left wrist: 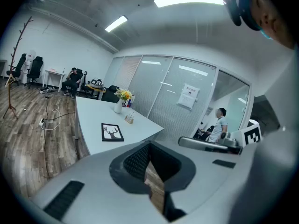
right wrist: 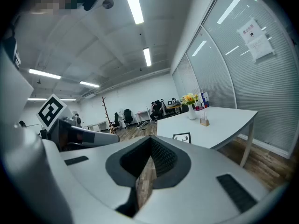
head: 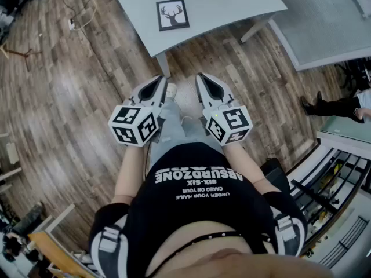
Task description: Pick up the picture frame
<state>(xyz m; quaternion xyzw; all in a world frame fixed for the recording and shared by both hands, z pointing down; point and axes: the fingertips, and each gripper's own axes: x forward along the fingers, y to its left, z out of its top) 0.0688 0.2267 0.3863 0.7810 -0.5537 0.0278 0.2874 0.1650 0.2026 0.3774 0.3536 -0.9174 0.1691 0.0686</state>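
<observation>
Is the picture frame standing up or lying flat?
Lying flat: the picture frame rests on the white table, picture side up in the head view.

Picture frame point(head: 173, 14) on table point(head: 232, 2)

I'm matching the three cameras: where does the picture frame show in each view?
Head view: picture frame top centre, flat on the white table.
Left gripper view: picture frame left of centre.
Right gripper view: picture frame just right of centre.
Shared landmark: the white table.

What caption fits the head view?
Shut and empty, left tongs and right tongs held short of the white table where the picture frame lies flat.
</observation>
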